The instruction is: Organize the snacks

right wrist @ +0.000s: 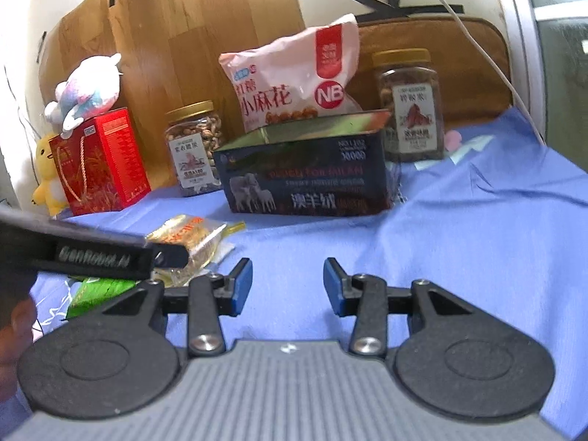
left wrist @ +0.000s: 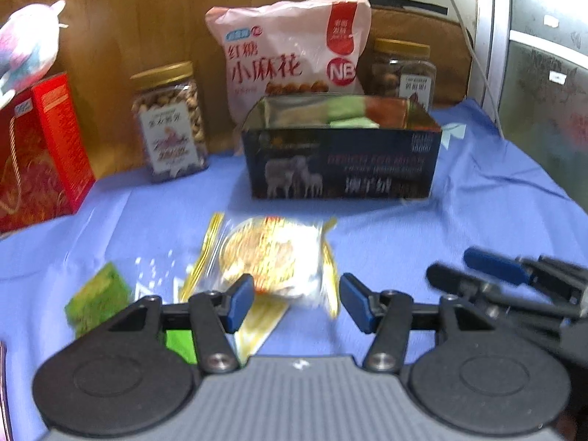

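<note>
Snacks lay loose on the blue cloth (left wrist: 459, 198) in front of the dark open box (left wrist: 341, 161), the landmark here. A round cake in a clear yellow-edged wrapper (left wrist: 268, 257) sat just before the box, a green packet (left wrist: 97, 296) to its left. The left gripper (left wrist: 297, 299) hovered near the cake, its fingers (left wrist: 240, 299) partly apart and holding nothing. The right gripper (right wrist: 287, 286), to the cake's right, also stood half open and empty. Behind the box stood a pink snack bag (left wrist: 290, 55), flanked by two nut jars (left wrist: 167, 121).
</note>
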